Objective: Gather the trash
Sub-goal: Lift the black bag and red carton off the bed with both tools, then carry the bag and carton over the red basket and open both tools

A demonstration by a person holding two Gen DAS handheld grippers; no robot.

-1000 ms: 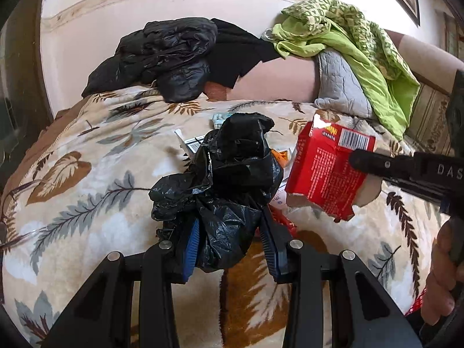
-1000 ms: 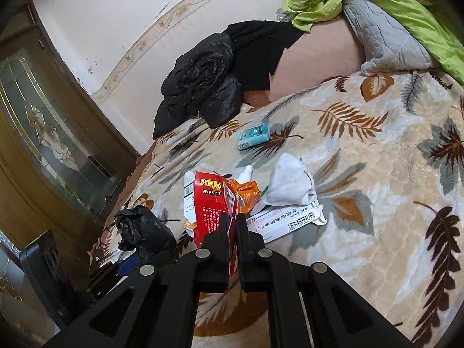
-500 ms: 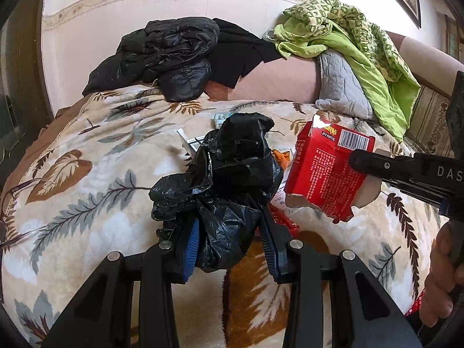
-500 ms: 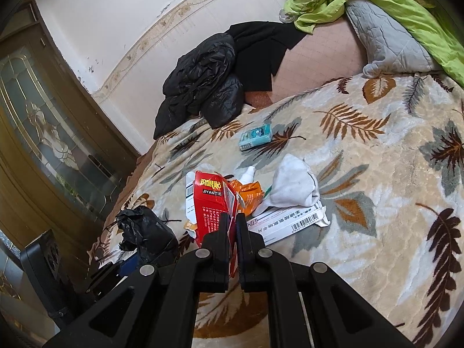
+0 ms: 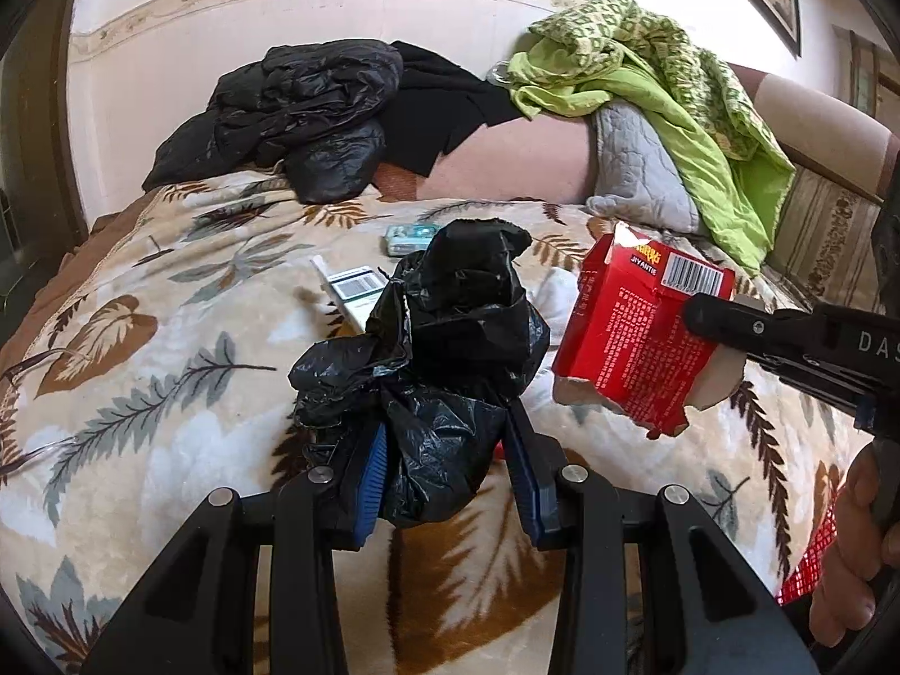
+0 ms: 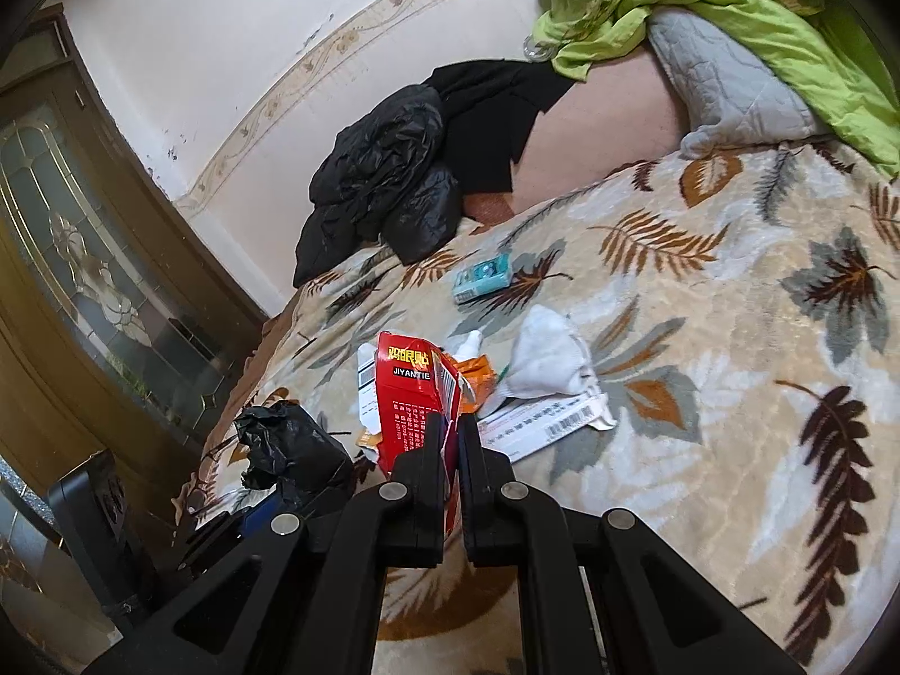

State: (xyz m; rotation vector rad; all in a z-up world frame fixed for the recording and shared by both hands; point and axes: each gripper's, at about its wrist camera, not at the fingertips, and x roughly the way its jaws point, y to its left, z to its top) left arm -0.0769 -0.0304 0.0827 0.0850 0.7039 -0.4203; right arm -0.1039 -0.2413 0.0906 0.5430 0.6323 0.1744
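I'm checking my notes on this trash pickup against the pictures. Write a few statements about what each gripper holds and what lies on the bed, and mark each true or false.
1. The left gripper is shut on the black trash bag. True.
2. The right gripper holds a blue bottle. False: it is shut on the red carton.
3. A teal packet lies on the leaf-print blanket. True.
4. The red carton is already inside the bag. False: it is held beside the bag, outside it.
5. The white cloth hangs from the wall. False: it lies on the blanket.
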